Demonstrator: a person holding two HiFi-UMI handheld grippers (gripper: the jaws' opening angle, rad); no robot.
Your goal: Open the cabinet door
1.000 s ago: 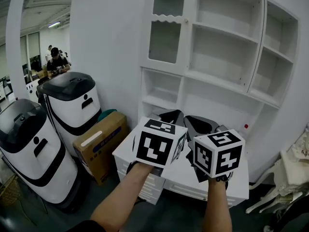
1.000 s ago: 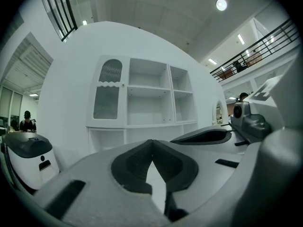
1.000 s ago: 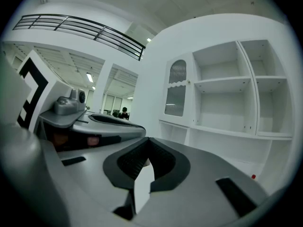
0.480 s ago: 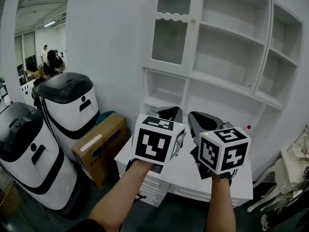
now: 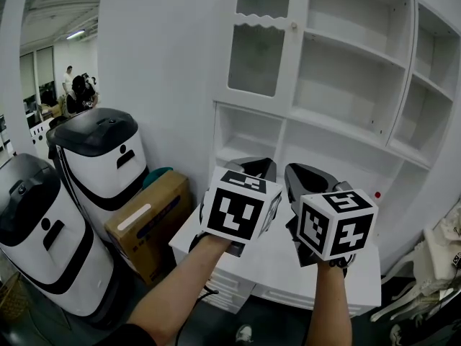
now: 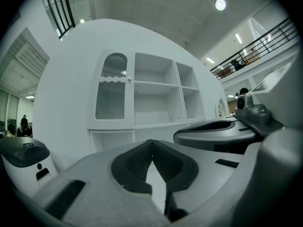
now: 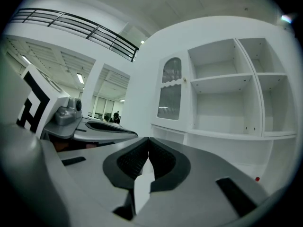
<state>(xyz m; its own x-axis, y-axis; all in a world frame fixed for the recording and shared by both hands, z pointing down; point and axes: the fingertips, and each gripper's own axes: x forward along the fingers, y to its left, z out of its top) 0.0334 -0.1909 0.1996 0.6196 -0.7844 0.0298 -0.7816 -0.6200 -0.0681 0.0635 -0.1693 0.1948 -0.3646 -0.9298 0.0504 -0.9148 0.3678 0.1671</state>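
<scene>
White wall [image 5: 158,63] behind a cardboard box [image 5: 148,220].

You've closed in on the cabinet door [image 5: 259,45]. It looks larger in the head view than a second ago, and the frame's top edge now cuts off the arch of its upper pane. Its knob [image 5: 293,27] has slid right. The open shelves right of the door have spread out, and the far section now runs off the frame. Left gripper [image 5: 252,163] and right gripper [image 5: 302,170] have both moved forward toward the door, side by side. The cardboard box [image 5: 148,218] down-left of the door has drifted further left. A shoe [image 5: 243,333] has come into view at the bottom edge, well below the door.
</scene>
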